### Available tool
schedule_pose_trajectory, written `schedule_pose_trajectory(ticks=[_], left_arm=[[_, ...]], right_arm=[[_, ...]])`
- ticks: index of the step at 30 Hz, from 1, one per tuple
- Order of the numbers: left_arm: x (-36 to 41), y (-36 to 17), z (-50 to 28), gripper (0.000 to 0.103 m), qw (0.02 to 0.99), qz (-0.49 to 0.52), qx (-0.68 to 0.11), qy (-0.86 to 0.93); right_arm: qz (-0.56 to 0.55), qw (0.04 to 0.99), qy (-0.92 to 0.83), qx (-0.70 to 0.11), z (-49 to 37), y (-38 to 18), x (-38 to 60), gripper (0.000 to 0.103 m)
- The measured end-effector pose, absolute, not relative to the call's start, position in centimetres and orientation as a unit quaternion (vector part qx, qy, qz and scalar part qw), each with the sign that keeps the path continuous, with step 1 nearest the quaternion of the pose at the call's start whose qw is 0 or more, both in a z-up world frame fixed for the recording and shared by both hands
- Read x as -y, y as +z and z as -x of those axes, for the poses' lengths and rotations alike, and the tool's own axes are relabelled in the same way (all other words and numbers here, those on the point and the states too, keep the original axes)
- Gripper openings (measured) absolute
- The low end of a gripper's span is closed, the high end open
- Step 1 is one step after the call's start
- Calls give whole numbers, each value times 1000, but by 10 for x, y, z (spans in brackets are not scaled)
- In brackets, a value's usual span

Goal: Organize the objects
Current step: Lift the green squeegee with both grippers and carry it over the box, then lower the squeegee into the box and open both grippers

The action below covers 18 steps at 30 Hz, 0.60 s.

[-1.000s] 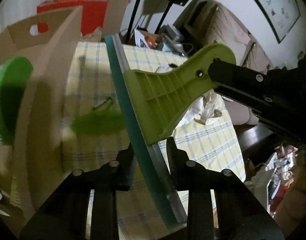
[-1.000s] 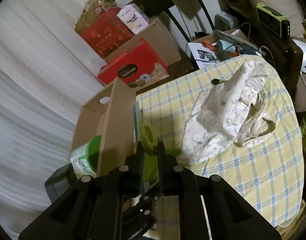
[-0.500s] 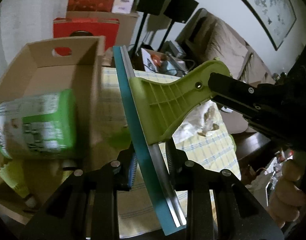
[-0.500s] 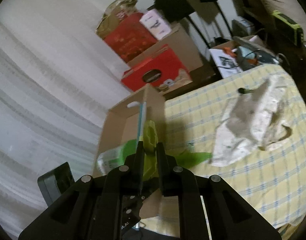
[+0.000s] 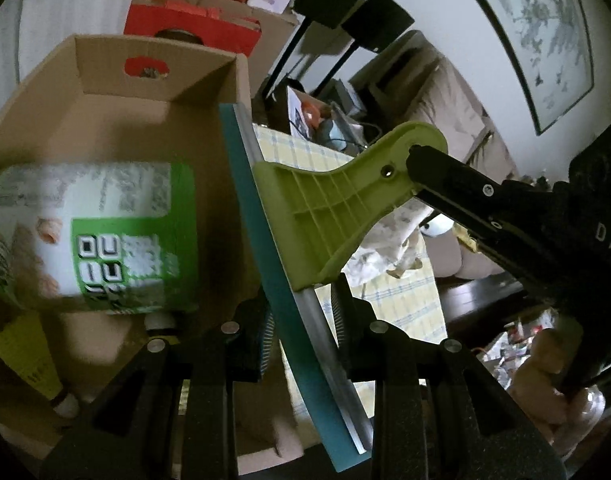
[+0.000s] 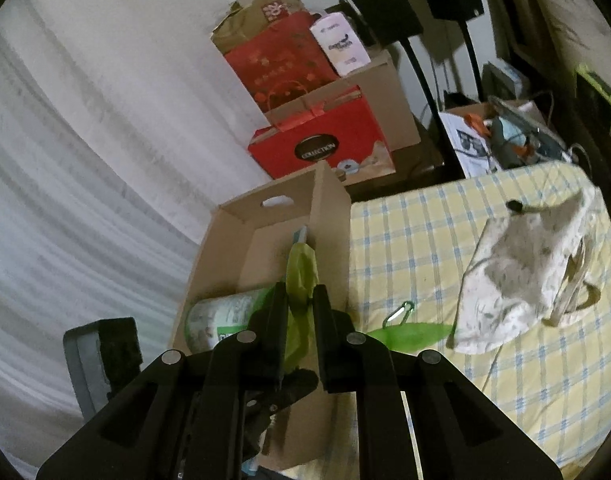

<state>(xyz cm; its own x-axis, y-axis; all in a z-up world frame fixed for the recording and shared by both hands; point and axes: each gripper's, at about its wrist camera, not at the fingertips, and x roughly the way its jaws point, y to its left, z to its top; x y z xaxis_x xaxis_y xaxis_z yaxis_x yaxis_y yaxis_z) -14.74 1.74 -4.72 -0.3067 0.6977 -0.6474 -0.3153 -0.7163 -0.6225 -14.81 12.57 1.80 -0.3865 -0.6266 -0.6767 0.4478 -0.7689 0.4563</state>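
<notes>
squeegee [image 5: 329, 216] clamped by both left tool [image 5: 301, 320] at blade and right tool [image 6: 301, 308] at handle, poised over cardboard box [image 5: 117, 64]; next likely lowering beside green canister [image 5: 101, 236], then release

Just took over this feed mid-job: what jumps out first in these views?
A lime-green squeegee with a teal blade, gripped by both the left gripper at the blade and the right gripper at the handle, held over the open cardboard box. Inside the box lies a green-and-white canister. A floral cloth bag sits on the checked tablecloth.
</notes>
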Motion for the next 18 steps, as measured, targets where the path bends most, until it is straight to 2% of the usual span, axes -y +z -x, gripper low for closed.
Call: schedule_pose_trajectory(ticks=[9,18], left_arm=[[2,-74,170,25,308,515,208,773],[17,-91,186,29,331,527,241,745]], right_arm=[[-434,314,-843,47,150,24,-89,9],[-442,316,-838,44,155,8,-75,9]])
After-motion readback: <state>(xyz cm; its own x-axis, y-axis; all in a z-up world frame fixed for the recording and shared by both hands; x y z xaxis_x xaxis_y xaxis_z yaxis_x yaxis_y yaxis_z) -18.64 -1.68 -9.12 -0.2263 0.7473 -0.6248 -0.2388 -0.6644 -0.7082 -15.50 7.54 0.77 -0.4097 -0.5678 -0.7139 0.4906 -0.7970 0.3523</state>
